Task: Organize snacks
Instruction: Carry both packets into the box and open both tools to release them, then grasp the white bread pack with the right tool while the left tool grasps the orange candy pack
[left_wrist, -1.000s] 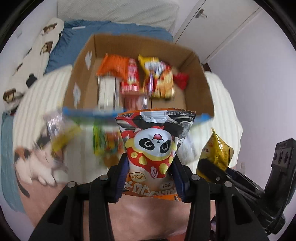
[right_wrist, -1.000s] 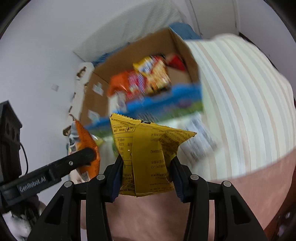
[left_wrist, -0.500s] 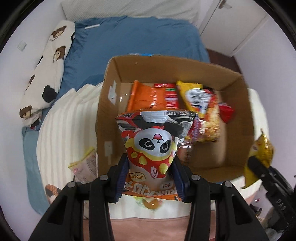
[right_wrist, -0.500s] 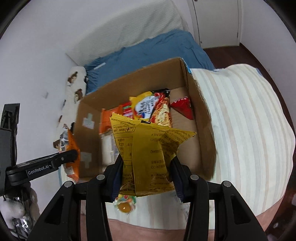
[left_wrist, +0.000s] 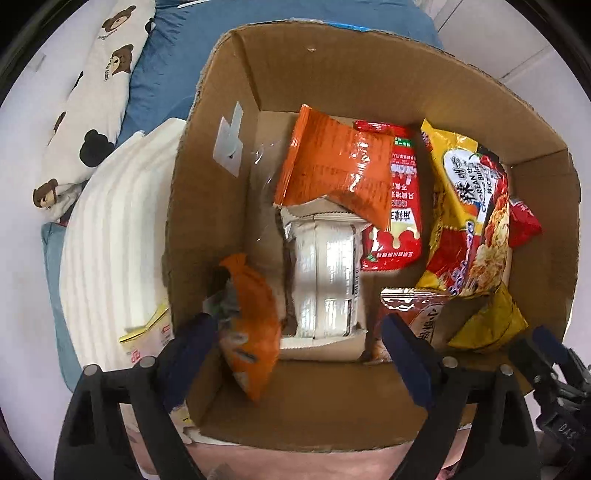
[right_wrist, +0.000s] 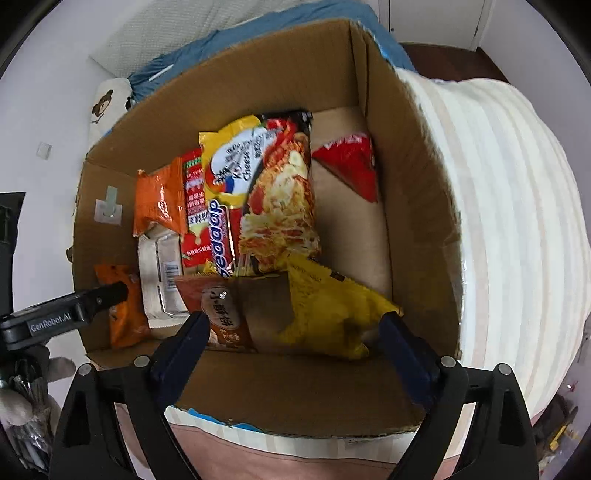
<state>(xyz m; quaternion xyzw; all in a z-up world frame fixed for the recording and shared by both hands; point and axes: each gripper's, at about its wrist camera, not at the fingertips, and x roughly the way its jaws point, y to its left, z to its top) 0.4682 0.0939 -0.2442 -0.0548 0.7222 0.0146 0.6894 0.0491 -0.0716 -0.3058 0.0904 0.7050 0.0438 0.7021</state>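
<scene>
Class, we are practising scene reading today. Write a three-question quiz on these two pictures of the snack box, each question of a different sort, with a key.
1. Multiple choice: the noodle packet lies in
A. a plastic basket
B. a cardboard box
C. a drawer

2. True or false: the yellow packet lies outside the cardboard box, on the striped cover.

3. Fill in: the white pillow beside the box is printed with ____.

Key: 1 B; 2 false, it lies inside the box near the front wall; 3 bears.
</scene>
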